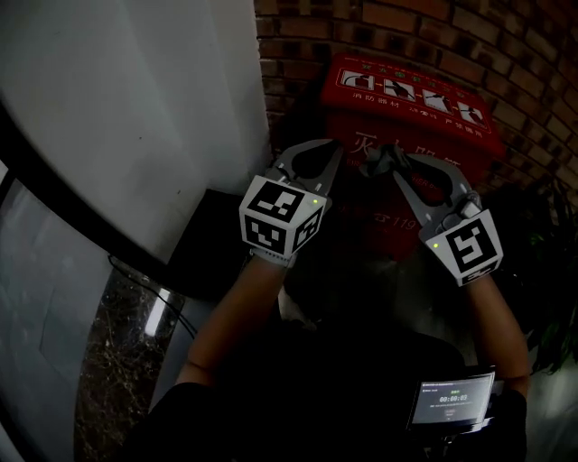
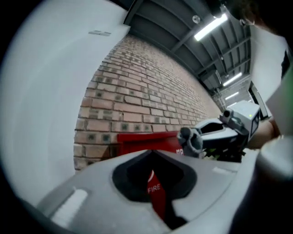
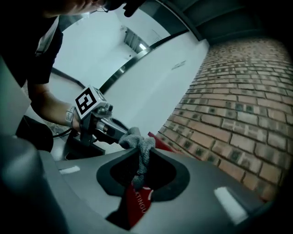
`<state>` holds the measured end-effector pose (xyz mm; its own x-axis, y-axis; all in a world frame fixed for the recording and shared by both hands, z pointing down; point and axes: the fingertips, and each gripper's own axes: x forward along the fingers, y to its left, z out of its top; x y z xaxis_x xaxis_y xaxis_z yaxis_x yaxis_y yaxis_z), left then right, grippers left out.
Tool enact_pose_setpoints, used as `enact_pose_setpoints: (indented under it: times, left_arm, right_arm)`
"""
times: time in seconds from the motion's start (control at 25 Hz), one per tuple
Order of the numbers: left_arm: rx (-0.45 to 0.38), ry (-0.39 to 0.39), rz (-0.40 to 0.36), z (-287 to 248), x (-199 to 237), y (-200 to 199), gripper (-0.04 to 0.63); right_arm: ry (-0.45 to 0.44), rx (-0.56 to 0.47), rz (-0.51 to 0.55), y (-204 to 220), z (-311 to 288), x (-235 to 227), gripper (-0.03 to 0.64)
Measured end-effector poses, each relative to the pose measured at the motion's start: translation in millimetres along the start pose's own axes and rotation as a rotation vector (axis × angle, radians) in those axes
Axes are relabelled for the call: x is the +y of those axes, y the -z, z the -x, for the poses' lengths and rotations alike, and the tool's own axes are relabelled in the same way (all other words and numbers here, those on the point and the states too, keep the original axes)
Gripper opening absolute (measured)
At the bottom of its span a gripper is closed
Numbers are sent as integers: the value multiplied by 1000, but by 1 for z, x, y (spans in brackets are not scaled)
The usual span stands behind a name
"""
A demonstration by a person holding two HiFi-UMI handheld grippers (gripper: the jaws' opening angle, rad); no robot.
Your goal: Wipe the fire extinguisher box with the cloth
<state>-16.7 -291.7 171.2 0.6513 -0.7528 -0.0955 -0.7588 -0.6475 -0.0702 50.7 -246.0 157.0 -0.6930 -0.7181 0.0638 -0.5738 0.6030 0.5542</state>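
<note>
Brick wall (image 1: 406, 27) stands directly behind the red fire extinguisher box (image 1: 411, 122). 2 grippers hover over the box front. Left gripper (image 1: 337, 147): jaws together, nothing held. Right gripper (image 1: 398, 168): clamped on the grey cloth (image 1: 386, 160), above the box centre.

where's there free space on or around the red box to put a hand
The top of the box, between the brick wall and the grippers, is bare. Its front is crowded: the left gripper and the right gripper holding the cloth sit close together there.
</note>
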Motion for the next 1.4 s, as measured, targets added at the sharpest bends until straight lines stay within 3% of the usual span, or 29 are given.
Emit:
enact_pose_setpoints:
  times: [0.16,0.32,0.48,0.72,0.96,1.4]
  left_arm:
    - [-45,-42,-38,-3,21,-44,0]
    - [-41,-47,-33,-11,31,-65,0]
    - [-18,-62,-36,-23,36,-73,0]
    - [0,-76,-45,-29,46,-75,0]
    - [23,-97,-42,-32,62,-68,0]
    - [27,-122,-70,-32,78,-53,0]
  right_arm:
    - [-21,67,151,-39,-24,-48,69]
    - [-54,166,142,-52,-64,-93,67]
    - [-126,315,124,-39,-115,-124,67]
    - [-262,500,180,-12,-168,-137,66]
    - [-270,680,247,25,-195,-163,66]
    - [-325,748,342,45,-240,-151,64]
